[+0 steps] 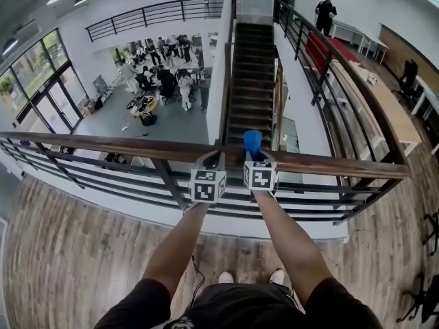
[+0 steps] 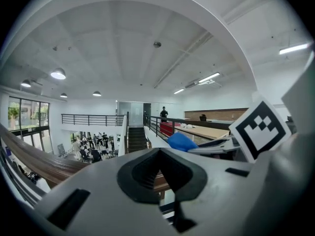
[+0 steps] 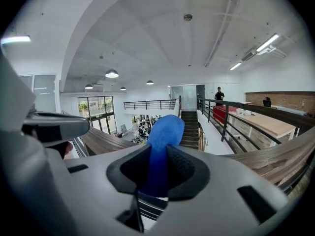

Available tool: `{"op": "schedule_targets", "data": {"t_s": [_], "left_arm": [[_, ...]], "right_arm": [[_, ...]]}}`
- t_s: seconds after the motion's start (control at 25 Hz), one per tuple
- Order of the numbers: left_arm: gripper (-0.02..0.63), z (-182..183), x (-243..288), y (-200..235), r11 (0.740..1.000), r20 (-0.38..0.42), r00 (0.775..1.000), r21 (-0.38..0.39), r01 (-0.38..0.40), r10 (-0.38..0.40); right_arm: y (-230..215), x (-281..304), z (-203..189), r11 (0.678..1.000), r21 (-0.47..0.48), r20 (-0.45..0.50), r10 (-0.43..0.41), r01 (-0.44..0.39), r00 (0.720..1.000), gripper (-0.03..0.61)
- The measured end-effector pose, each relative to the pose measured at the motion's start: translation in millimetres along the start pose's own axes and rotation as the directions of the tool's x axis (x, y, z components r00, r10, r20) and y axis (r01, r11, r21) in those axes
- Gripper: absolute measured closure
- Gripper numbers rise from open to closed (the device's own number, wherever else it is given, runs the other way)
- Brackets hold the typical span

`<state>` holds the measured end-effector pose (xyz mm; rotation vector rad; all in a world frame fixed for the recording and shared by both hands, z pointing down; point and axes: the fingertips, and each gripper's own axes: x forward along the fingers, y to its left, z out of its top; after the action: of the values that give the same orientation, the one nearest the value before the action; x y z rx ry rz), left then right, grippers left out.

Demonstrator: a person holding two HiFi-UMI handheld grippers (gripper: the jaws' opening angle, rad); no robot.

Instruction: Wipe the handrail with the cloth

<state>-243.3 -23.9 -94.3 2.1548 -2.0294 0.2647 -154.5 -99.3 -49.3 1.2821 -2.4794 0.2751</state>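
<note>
Head view: we look steeply down over our own forearms at the wooden handrail [image 1: 103, 142], which crosses the frame from left to right above an open hall and a staircase. Both tools sit side by side at its middle. The left gripper [image 1: 213, 160] rests against the near edge of the rail, and the right gripper [image 1: 252, 155] holds the blue cloth [image 1: 252, 141] so that it stands up just over the rail's top. We judge that the cloth is being brought to the wood at a starting point, with the rail running on to either side unwiped.

Left gripper view: the jaws of the left gripper [image 2: 158, 154] are drawn together with nothing between them (only a strip of rail shows behind the pads). The handrail [image 2: 39, 161] sweeps away at lower left. To the right we see the cloth [image 2: 181, 141] and the neighbouring tool's marker cube. This gripper seems to be parked beside the work, perhaps as a steadying guide; we cannot say more.

Right gripper view: the right gripper [image 3: 158, 157] is clamped on the cloth [image 3: 165, 132], which fills the gap between the pads and bulges out above them. Pinching it low leaves a free wad to press on the wood. The handrail [image 3: 275, 156] runs off to the right, with another stretch to the left.
</note>
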Motion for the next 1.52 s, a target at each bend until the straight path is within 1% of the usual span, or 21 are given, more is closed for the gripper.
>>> {"op": "schedule_targets", "data": {"t_s": [0.2,0.4,0.48,0.68,0.92,1.08,1.36,1.52], "left_arm": [[0.611,5.8,29.0,-51.6,0.998,-0.014,0.998,0.014,0.054,-0.054],[0.611,14.9,52.5,-99.5,0.995,-0.015,0.995,0.004,0.101,-0.101],[0.611,17.2,63.7,-120.5,0.991,-0.025,0.991,0.01,0.133,-0.133],[0.611,14.2,87.6,-178.9,0.975,-0.054,0.974,0.02,0.221,-0.219],[0.611,22.1,105.6,-256.7,0.951,-0.046,0.951,0.036,0.307,-0.306],[0.611,25.0,121.8,-306.5,0.938,-0.056,0.939,0.053,0.343,-0.34],[0.611,24.8,148.9,-386.5,0.917,-0.075,0.918,0.058,0.394,-0.389],[0.611,25.4,166.4,-432.2,0.9,-0.083,0.902,0.078,0.43,-0.424]], "right_arm": [[-53.7,-15.8,-4.5,1.0,0.024,-0.003,-0.019,0.02,1.0,0.48],[-100.1,-31.9,-10.3,0.999,0.033,-0.004,-0.032,0.033,0.999,0.48],[-121.5,-39.8,-13.0,0.998,0.037,0.003,-0.046,0.046,0.999,0.48],[-180.9,-63.6,-24.7,0.994,0.053,0.016,-0.095,0.094,0.995,0.48],[-251.5,-91.0,-36.1,0.986,0.081,0.012,-0.145,0.143,0.989,0.48],[-302.6,-106.7,-43.0,0.981,0.089,0.01,-0.171,0.17,0.985,0.48],[-395.8,-136.6,-53.8,0.969,0.124,0.001,-0.215,0.213,0.977,0.48],[-441.1,-150.9,-61.1,0.962,0.152,-0.002,-0.23,0.228,0.973,0.48]]}}
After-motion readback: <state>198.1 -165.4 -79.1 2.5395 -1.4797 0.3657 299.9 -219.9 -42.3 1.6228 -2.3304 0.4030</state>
